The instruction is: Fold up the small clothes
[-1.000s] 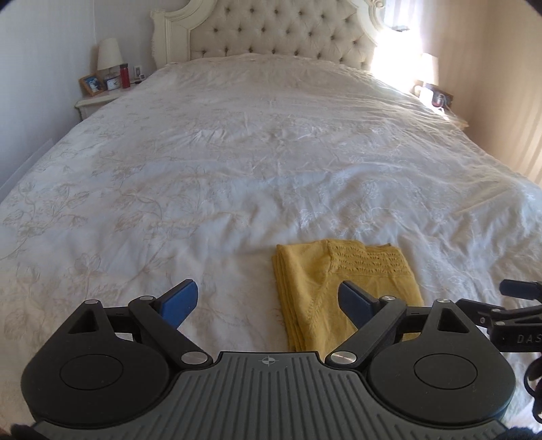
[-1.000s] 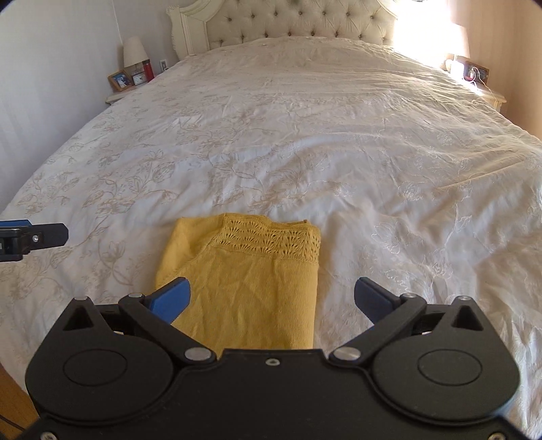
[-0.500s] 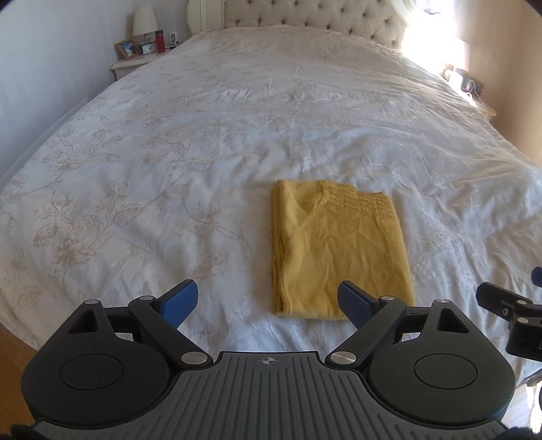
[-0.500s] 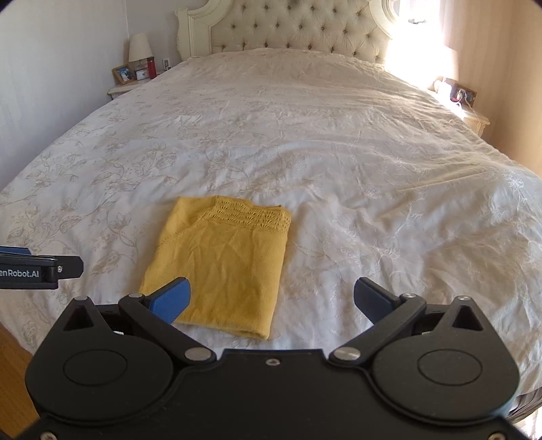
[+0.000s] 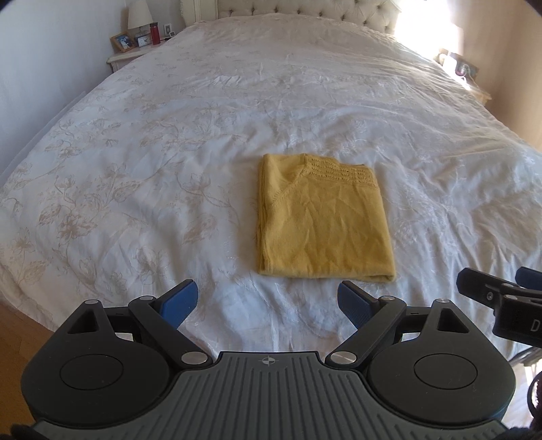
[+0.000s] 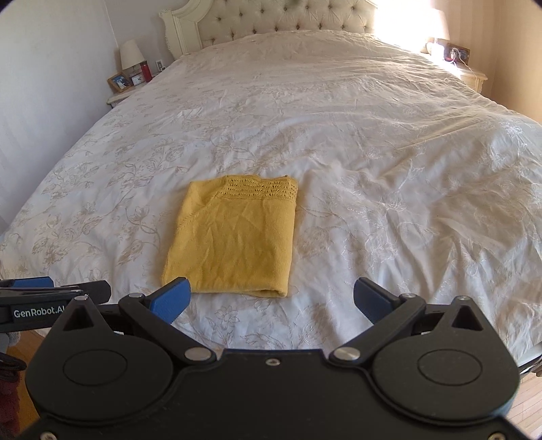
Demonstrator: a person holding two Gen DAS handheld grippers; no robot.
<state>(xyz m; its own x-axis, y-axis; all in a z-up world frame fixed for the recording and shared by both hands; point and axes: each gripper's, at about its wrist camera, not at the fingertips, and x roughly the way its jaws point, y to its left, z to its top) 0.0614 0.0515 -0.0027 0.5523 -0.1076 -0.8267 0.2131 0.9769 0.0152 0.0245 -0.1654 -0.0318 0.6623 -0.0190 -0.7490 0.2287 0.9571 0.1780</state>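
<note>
Yellow garment lies folded on the bed, long axis running away, ahead of both spread, empty claws, left claw and right claw about equally near.

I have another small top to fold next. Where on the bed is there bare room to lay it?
The white bedspread is bare left and right of the folded yellow top, and beyond it toward the headboard. Only the strip between the top and the bed's near edge is tight.
</note>
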